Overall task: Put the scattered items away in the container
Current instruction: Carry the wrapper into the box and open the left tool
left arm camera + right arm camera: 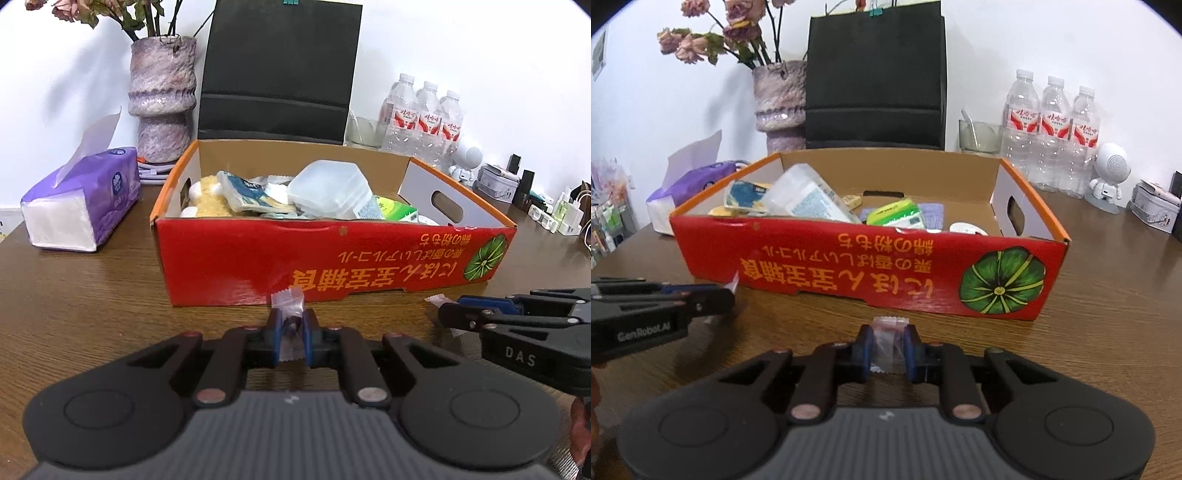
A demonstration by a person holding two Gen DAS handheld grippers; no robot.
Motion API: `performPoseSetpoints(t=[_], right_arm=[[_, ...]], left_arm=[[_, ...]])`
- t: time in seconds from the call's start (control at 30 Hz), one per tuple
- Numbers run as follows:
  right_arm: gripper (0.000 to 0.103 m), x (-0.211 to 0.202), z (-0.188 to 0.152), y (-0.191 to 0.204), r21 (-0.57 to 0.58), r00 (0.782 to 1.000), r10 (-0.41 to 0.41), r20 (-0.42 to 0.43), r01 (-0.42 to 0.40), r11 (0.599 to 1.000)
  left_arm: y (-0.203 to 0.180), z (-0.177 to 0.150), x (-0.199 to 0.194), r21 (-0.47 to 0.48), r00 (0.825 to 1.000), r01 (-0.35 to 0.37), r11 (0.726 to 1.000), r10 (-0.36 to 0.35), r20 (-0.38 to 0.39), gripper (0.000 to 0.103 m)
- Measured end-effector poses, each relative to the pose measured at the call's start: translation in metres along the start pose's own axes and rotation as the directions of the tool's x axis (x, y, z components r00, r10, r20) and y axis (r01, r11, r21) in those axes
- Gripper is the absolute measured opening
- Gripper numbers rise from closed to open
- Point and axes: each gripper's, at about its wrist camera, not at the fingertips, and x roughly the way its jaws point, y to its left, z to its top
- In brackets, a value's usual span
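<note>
A red and orange cardboard box (258, 254) stands on the brown wooden table, holding a clear plastic tub (328, 188), snack packs and other items. My left gripper (291, 317) is just in front of the box's near wall, shut on a small clear sachet (287, 298) that sticks up between its blue pads. To its right, my right gripper (448, 314) is low over the table. In the right wrist view the right gripper (888, 332) has its pads pressed on another small clear sachet (890, 321), close to the box (849, 258). The left gripper (727, 295) shows at the left edge.
A purple tissue pack (81, 199) lies left of the box. Behind it stand a purple vase (162, 99) with dried flowers and a black paper bag (280, 66). Water bottles (1052, 136), a glass (979, 136), a white figure (1108, 173) and a tin (1156, 206) crowd the back right.
</note>
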Motion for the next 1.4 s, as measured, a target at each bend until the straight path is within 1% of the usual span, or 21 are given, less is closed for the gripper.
performPoseSetpoints(t=[0.17,0.3,0.4,0.5,0.57,0.67,0.77,0.9,1.03,1.17,1.2,1.23,1.27,1.3,1.33,1.37,1.4], right_arm=[[0.016,-0.021,-0.001,0.005,-0.012,0.999,0.003,0.045,-0.002,1.000],[0.016,-0.042,0.007,0.005,-0.019,0.996,0.022,0.091,-0.020,1.000],[0.016,-0.058,0.022,0.004,-0.026,0.990,0.034,0.137,-0.030,0.999],[0.016,-0.070,0.044,0.003,-0.028,0.980,0.038,0.197,-0.033,0.999],[0.017,-0.072,0.059,0.002,-0.019,0.972,0.040,0.231,-0.037,0.999],[0.017,-0.061,0.084,0.001,0.013,0.966,0.041,0.256,-0.046,0.999],[0.017,-0.040,0.101,0.001,0.044,0.964,0.038,0.262,-0.051,0.998],[0.017,-0.002,0.109,-0.004,0.050,0.974,0.029,0.224,-0.042,0.998],[0.017,0.035,0.113,-0.013,0.061,0.986,0.015,0.165,-0.026,0.998],[0.017,0.050,0.112,-0.018,0.058,0.989,-0.003,0.146,-0.006,0.998],[0.018,0.051,0.111,-0.019,0.058,0.989,-0.008,0.147,0.000,0.998],[0.022,0.052,0.111,-0.021,0.067,0.989,-0.014,0.148,0.004,0.998],[0.045,0.051,0.111,-0.022,0.073,0.989,-0.016,0.146,0.005,0.997],[0.061,0.051,0.111,-0.023,0.077,0.990,-0.016,0.140,0.005,0.997],[0.102,0.051,0.112,-0.024,0.082,0.991,-0.019,0.135,0.008,0.997],[0.103,0.050,0.112,-0.025,0.089,0.990,-0.036,0.139,0.024,0.996],[0.103,0.048,0.114,-0.025,0.086,0.988,-0.044,0.145,0.031,0.996]], left_arm=[[-0.005,0.002,-0.021,0.005,0.999,0.019,1.000,-0.019,0.043,0.012],[-0.009,0.013,-0.042,0.009,0.996,0.040,0.999,-0.041,0.081,0.012],[-0.012,0.032,-0.059,0.012,0.989,0.059,0.998,-0.060,0.138,0.012],[-0.015,0.056,-0.070,0.007,0.974,0.068,0.998,-0.068,0.216,0.012],[-0.018,0.074,-0.069,-0.006,0.965,0.072,0.997,-0.068,0.254,0.012],[-0.021,0.095,-0.053,-0.039,0.958,0.073,0.997,-0.059,0.280,0.012],[-0.016,0.105,-0.026,-0.065,0.961,0.037,0.997,-0.018,0.276,0.012],[0.000,0.109,0.015,-0.081,0.974,-0.020,0.997,0.037,0.222,0.012],[0.006,0.109,0.046,-0.073,0.983,-0.043,0.996,0.056,0.174,0.012],[0.004,0.103,0.058,-0.049,0.986,-0.062,0.997,0.068,0.150,0.013],[0.004,0.103,0.058,-0.054,0.987,-0.070,0.996,0.078,0.143,0.020],[0.005,0.103,0.058,-0.063,0.986,-0.081,0.995,0.089,0.138,0.049],[0.007,0.104,0.057,-0.075,0.985,-0.093,0.993,0.103,0.137,0.071],[0.008,0.105,0.055,-0.089,0.981,-0.118,0.989,0.130,0.145,0.092],[0.008,0.105,0.051,-0.094,0.974,-0.149,0.984,0.162,0.161,0.097],[0.009,0.106,0.048,-0.085,0.970,-0.159,0.984,0.172,0.174,0.103],[0.009,0.108,0.045,-0.075,0.969,-0.156,0.985,0.168,0.183,0.103]])
